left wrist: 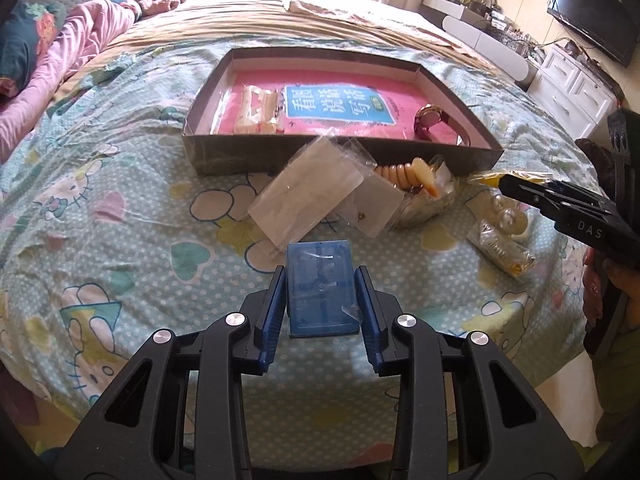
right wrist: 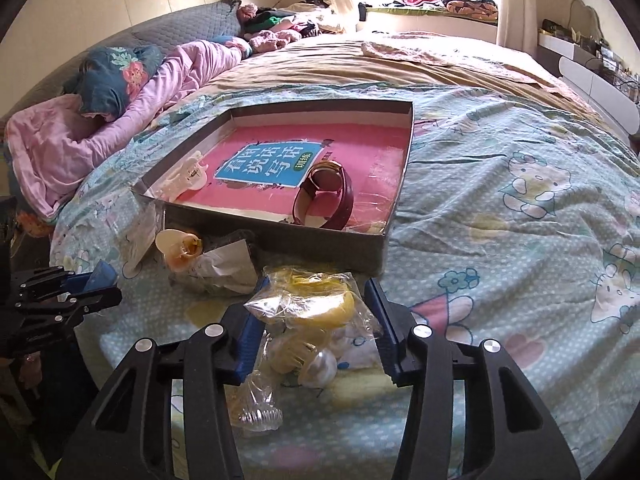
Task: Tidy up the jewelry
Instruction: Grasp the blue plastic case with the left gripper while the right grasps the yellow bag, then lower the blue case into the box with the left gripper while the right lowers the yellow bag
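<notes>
Your bed [left wrist: 120,208] carries everything here, and the shallow box [left wrist: 224,148] sits just beyond the loose jewelry, ahead of both grippers. Inside it lie a pink booklet [right wrist: 360,160], a wine-red watch [right wrist: 328,196] near its right side and a pale hair claw [left wrist: 258,110] on the left. Your left gripper [left wrist: 320,284] points down with its jaws drawn in on either side of the blue card packet [left wrist: 320,284]; its long axis runs away from you toward the box, and the pads look to be touching its edges. Your right gripper [right wrist: 316,308] straddles the yellow bangle bag [right wrist: 312,300], jaws half spread, the left pad touching, the right pad apart. A clear packet [left wrist: 304,196] lies between.
</notes>
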Available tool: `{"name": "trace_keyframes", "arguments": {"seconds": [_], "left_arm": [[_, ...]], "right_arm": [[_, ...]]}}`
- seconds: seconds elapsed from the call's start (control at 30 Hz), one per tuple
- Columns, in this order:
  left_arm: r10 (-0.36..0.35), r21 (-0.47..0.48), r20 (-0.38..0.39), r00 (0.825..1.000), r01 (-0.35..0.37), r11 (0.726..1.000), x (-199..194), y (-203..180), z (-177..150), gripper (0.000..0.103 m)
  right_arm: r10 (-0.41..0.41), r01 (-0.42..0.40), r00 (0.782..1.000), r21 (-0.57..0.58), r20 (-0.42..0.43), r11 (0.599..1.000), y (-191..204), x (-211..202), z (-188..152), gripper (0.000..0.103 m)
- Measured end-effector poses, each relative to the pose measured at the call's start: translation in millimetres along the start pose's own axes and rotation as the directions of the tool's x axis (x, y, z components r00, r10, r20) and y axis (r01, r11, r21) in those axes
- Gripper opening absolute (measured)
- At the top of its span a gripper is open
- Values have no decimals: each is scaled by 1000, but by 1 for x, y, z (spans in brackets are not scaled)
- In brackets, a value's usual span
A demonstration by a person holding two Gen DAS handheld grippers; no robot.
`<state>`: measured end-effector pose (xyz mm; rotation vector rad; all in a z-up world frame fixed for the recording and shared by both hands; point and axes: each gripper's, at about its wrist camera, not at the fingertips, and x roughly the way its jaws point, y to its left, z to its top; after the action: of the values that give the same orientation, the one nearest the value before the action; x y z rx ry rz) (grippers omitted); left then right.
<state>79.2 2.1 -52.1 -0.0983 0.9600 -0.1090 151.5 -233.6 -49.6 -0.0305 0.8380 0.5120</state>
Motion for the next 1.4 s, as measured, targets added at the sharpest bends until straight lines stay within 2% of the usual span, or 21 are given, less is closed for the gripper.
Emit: {"name": "trace_keyframes", "arguments": {"seconds": [0.3,0.6,1.0,1.4], "left_arm": [[10,-10,70,998,-9,1000,-19,2,12,26],[19,-21,134,991,-16,1000,-32,5,31,26],[-21,-45,144,989,28,999,-21,7,56,26],[-37,-27,153,988,42,999,-6,-1,80,26]], "right_arm": [[23,-23,998,-12,54,1000,5,-30,3,46],[31,-30,995,-15,99,999,15,-35,15,46],[27,-22,992,-44,127,999,27,-29,26,46],[-6,6,986,0,169,1000,16,-25,45,46]]}}
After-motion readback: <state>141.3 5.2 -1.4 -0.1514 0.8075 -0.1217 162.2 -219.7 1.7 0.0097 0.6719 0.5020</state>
